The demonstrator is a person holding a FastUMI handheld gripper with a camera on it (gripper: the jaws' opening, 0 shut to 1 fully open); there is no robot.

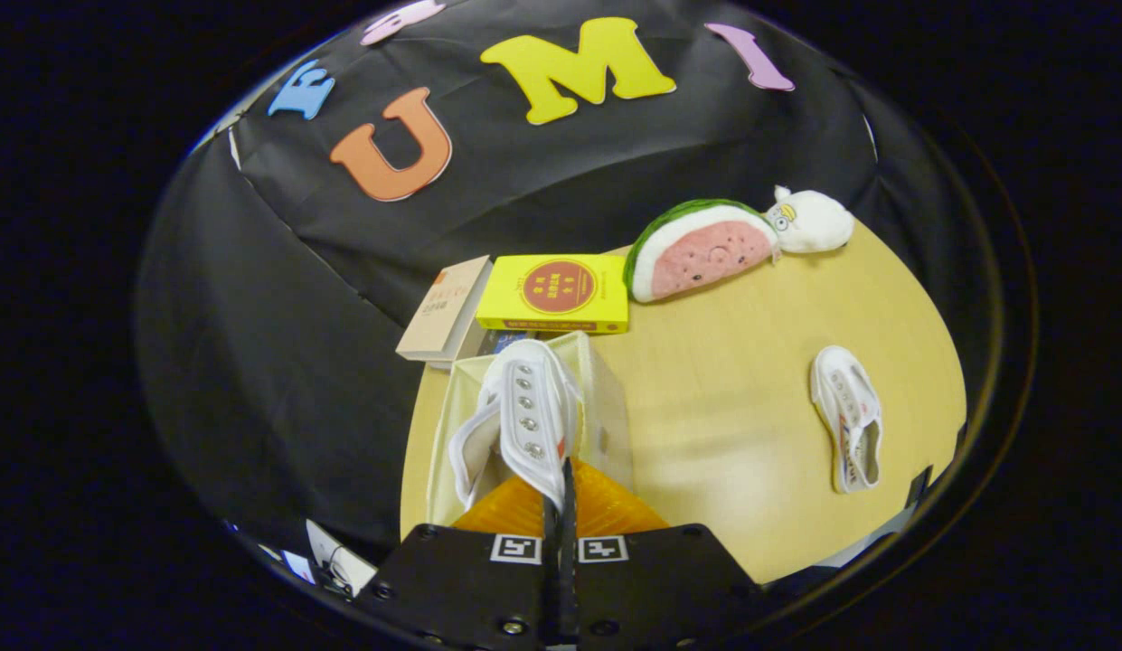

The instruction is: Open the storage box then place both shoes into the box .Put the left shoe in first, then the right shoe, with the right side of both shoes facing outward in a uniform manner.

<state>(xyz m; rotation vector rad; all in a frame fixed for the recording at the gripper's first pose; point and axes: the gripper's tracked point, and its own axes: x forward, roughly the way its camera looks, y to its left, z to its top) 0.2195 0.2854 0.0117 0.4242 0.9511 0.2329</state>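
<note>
- The gripper (565, 488) is seen clenched on a white canvas sneaker with a row of metal eyelets (524, 416); its 2 fingers are pressed together on the shoe's rear edge.
- The held sneaker is suspended over the open, cream-coloured storage box (606, 398), partly inside it, with the toe pointed away from the fingers.
- The box's translucent orange lid (606, 511) is folded down toward the gripper, just ahead of the fingers.
- A 2nd white canvas sneaker (847, 429) is laid on the light wooden tabletop (723, 389), well apart from the box.
- Beyond the box, a beige book (445, 307) and a yellow box with a red circular emblem (554, 291) are stacked near a watermelon-slice plush toy (701, 249) and a white plush toy (809, 220).
</note>
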